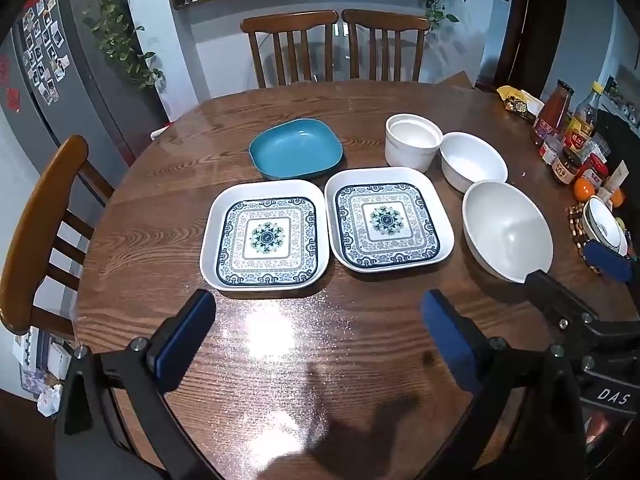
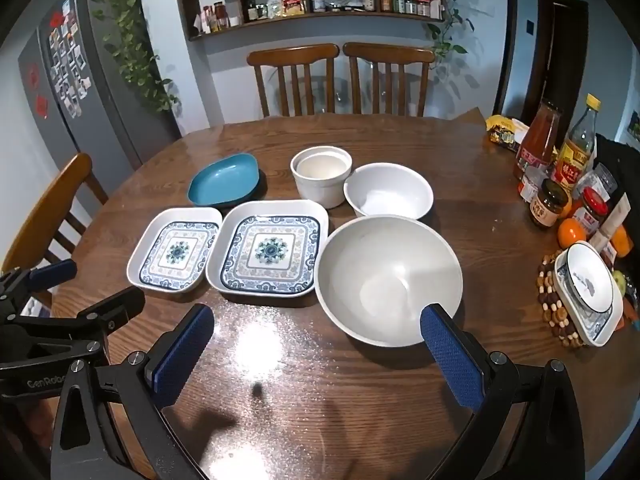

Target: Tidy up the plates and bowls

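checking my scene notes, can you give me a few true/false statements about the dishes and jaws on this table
1. The two patterned plates are stacked. False: they lie side by side.
2. The blue dish sits behind the patterned plates. True.
3. The left gripper has its jaws shut on a plate. False: they are open, holding nothing.
4. The big bowl is empty. True.
5. The right gripper is open, one finger in front of the big bowl's rim. True.

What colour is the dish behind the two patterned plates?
Solid teal blue dish, no pattern; clearest in the left wrist view.
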### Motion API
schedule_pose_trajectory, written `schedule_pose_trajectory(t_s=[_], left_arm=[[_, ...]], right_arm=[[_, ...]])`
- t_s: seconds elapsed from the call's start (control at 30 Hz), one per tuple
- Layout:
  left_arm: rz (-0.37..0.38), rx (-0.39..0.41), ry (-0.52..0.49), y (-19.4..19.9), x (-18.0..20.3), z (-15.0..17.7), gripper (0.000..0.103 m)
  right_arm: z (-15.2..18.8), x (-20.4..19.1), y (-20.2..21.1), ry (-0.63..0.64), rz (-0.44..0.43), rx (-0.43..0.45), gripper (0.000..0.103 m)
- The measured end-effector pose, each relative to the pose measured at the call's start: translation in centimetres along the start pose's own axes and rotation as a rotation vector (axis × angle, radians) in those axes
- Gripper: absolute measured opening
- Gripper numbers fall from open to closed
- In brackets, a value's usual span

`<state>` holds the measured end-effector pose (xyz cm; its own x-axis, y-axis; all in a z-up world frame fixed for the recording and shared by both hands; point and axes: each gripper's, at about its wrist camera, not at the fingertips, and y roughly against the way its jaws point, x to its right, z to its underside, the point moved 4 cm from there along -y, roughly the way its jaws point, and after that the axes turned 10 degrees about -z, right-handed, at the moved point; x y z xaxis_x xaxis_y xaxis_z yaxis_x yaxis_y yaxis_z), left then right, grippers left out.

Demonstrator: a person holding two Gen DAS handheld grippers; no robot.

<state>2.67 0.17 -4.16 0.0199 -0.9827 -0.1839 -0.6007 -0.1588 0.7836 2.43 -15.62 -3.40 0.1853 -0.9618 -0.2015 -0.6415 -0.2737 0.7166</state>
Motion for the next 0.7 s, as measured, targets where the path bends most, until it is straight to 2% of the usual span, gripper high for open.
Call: schedule_pose_trajectory(t_s=[0.7], left_arm=[[-0.015, 0.008, -0.015, 0.23, 0.35, 0.13, 0.102]], right_arm=[[0.18, 0.24, -0.05, -0.012, -0.002, 0.004, 0.103]])
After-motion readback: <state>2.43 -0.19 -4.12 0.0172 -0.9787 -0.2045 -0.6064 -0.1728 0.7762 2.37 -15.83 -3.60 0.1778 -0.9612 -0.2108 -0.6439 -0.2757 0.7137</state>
